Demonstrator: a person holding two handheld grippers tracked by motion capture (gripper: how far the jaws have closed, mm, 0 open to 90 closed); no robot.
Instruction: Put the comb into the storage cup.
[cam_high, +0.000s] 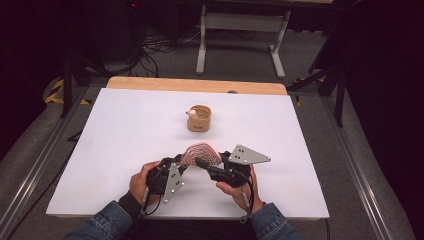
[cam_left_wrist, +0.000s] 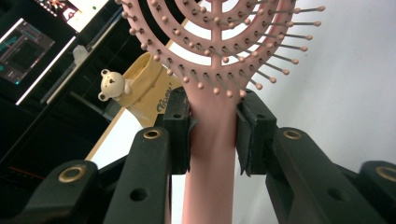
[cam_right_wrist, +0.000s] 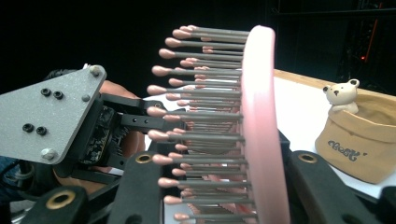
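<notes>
We see a pink hairbrush (cam_high: 201, 153) held up off the white counter (cam_high: 115, 150), near the counter's front edge, between our two grippers. Its head is an open frame of curved ribs set with grey bristles that end in pink balls, and its handle is a plain pink stem.

Our left gripper (cam_left_wrist: 212, 126) is pinching that handle just below the head: in the left gripper view the two black fingers (cam_left_wrist: 180, 128) press against either side of the stem, with the head rising above them.

Our right gripper (cam_right_wrist: 219, 186) has its fingers closed on the head of the brush. In the right gripper view the brush stands edge-on between them, the pink back to the right and the bristles pointing left toward the other gripper's grey three-cornered plate (cam_right_wrist: 44, 116). We cannot make out the exact contact on the bristle side, since the rows of bristles cover it.

In the high view both hands sit close together, left hand (cam_high: 142, 180) and right hand (cam_high: 237, 187), with denim sleeves entering from the bottom edge.

Farther back, well apart from the brush, a small tan pouch-shaped holder (cam_high: 199, 119) stands upright in the middle of the counter, with a little white bear figure (cam_high: 191, 113) at its rim.
</notes>
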